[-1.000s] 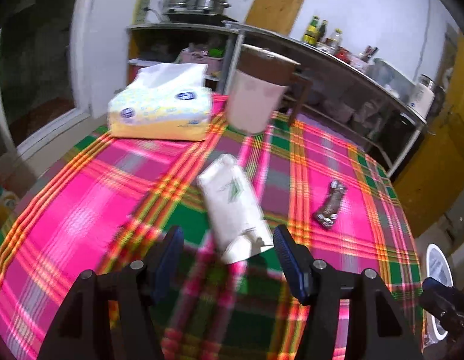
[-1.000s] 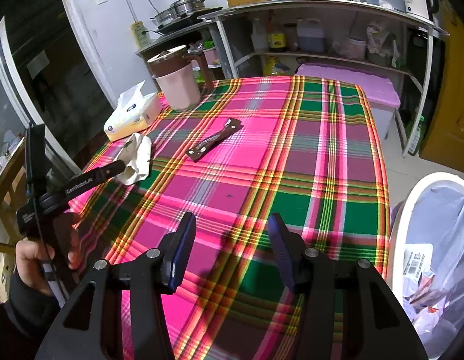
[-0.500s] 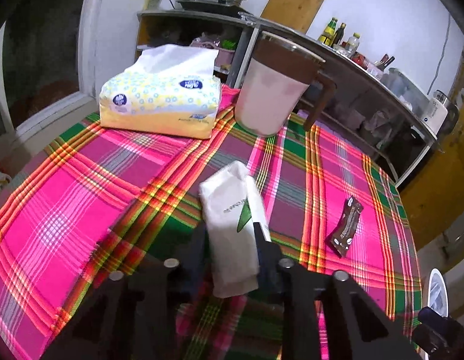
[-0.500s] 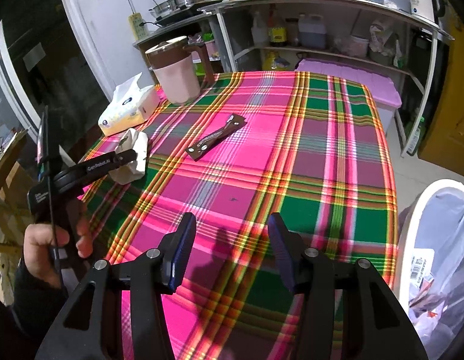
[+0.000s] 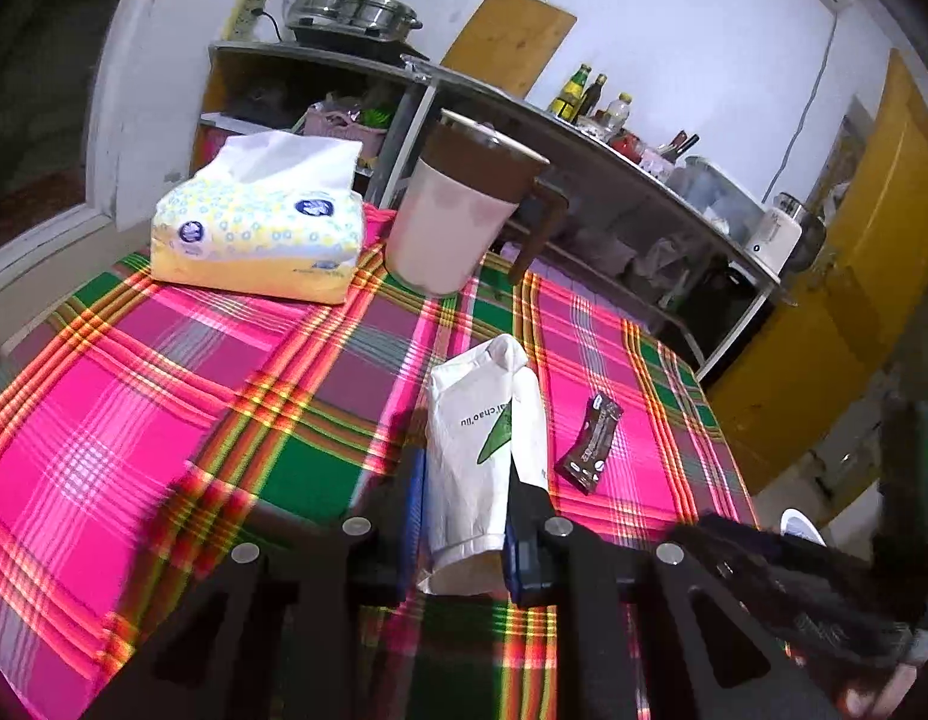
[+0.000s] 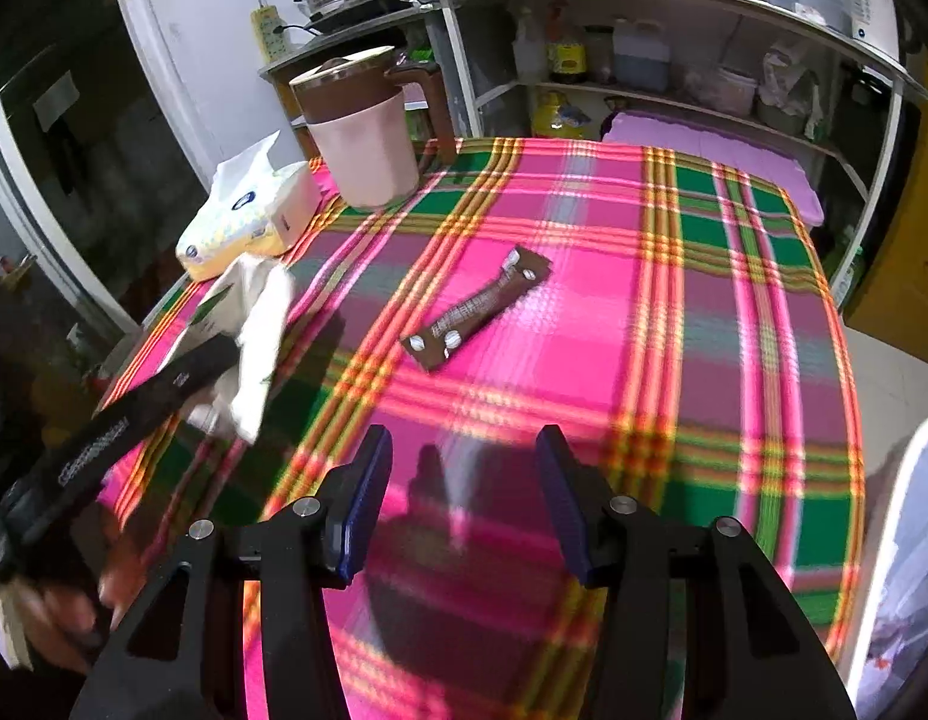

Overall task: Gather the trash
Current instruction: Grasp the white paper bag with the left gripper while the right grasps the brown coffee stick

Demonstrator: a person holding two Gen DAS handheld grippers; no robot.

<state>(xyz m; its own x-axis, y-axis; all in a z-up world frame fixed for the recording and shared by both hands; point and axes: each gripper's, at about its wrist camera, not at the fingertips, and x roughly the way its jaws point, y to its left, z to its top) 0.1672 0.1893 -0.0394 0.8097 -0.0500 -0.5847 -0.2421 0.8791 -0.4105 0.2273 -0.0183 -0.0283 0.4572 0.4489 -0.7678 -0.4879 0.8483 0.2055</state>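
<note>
My left gripper is shut on a crumpled white paper bag with a green mark and holds it lifted above the plaid tablecloth; the bag also shows in the right wrist view, held by the left gripper. A brown snack wrapper lies flat on the cloth just right of the bag, and in the right wrist view it lies ahead of my right gripper. The right gripper is open and empty above the near part of the table.
A tissue pack and a pink jug with a brown lid stand at the table's far end. A white bin with a bag liner stands off the table's right side. Shelves with bottles and pots line the wall behind.
The left gripper closed on the white bag and lifted it off the cloth. The right gripper moved forward over the table, closer to the brown wrapper.
</note>
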